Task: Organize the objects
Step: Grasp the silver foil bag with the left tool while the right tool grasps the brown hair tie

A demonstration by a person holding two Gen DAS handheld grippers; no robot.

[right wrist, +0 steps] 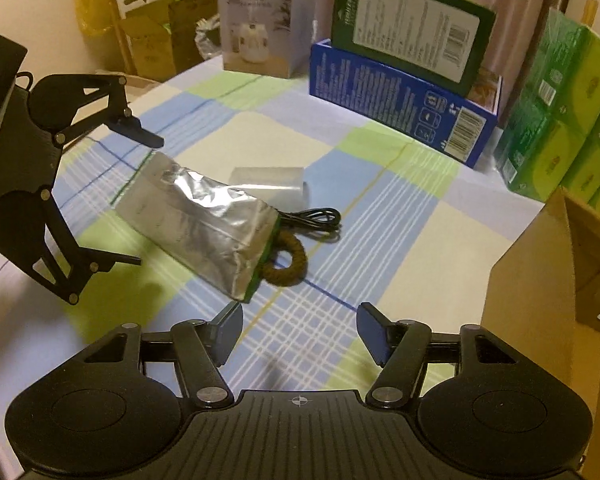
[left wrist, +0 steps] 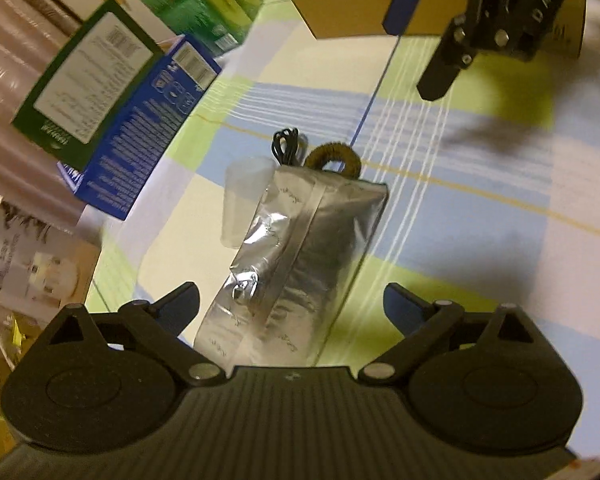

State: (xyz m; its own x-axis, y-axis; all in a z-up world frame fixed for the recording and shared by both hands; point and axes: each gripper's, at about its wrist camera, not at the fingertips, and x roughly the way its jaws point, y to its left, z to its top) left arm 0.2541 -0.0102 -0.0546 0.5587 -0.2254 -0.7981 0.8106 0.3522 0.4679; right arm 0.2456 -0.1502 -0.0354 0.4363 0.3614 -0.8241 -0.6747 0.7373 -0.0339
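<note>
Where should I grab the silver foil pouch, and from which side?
Judging by its pose, take the silver foil pouch across its narrow width near the middle, coming from above. It lies flat on the checked tablecloth, long and slim. Avoid the far end, where the brown ring, black cable and clear cup crowd it. The left gripper already straddles its near end.

Things on the table

A pouch point(right wrist: 204, 224) lies in the middle of the tablecloth point(right wrist: 380, 240). A cup point(right wrist: 266, 184) lies behind it. A cable point(right wrist: 312, 218) and a ring point(right wrist: 286, 266) touch its right end. Boxes point(right wrist: 404, 80) stand far behind.
</note>
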